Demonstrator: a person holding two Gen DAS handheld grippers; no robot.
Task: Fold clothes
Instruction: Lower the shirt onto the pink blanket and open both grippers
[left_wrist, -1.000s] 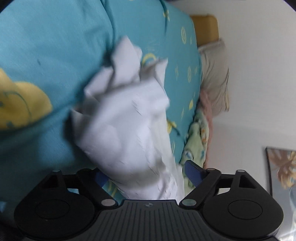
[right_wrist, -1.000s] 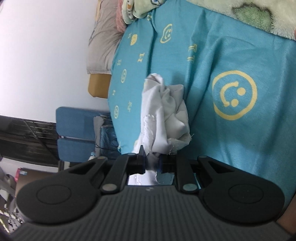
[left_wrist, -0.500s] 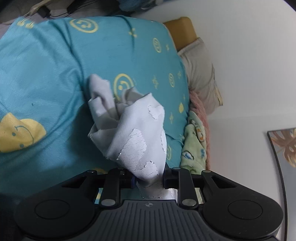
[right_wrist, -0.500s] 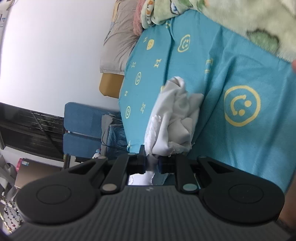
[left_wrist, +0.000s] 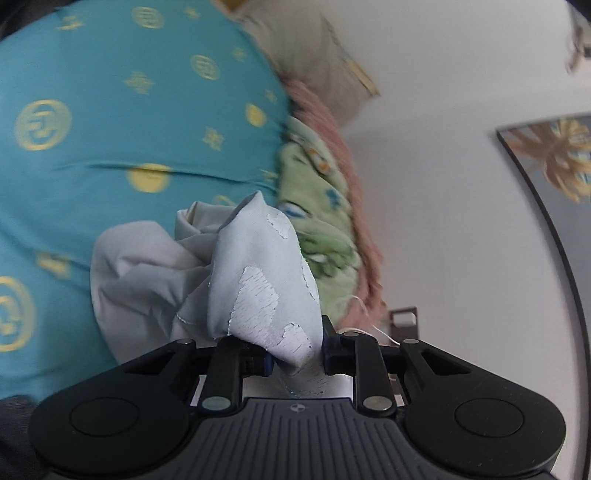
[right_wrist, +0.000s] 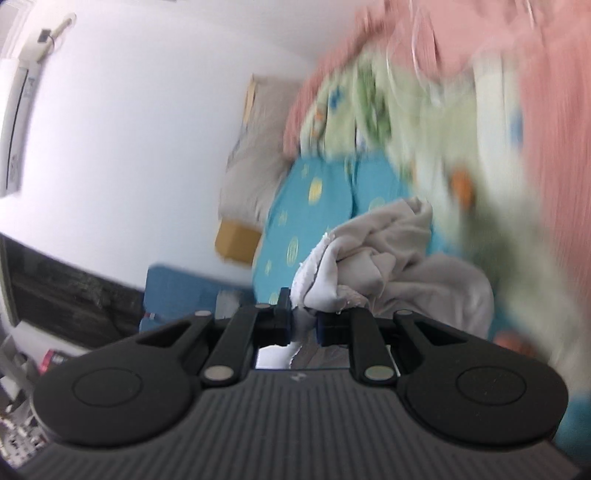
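White garment (left_wrist: 258, 280) seemingly pinched in both tools, left (left_wrist: 297, 352) and right (right_wrist: 301, 321).

A: L hand-held gripper (left_wrist: 295, 354), what's it doing?
B: Jaws pulled in close, not fully together, w/ a bunched fold of the white garment (left_wrist: 258, 280) pinched between them. Black linkage arms angled inward.
A: R hand-held gripper (right_wrist: 301, 325)?
B: Same deal: jaws nearly together, narrow gap, clamped on a frayed edge of the garment. R view is blurry around it. No hands or sleeves visible in either cam.
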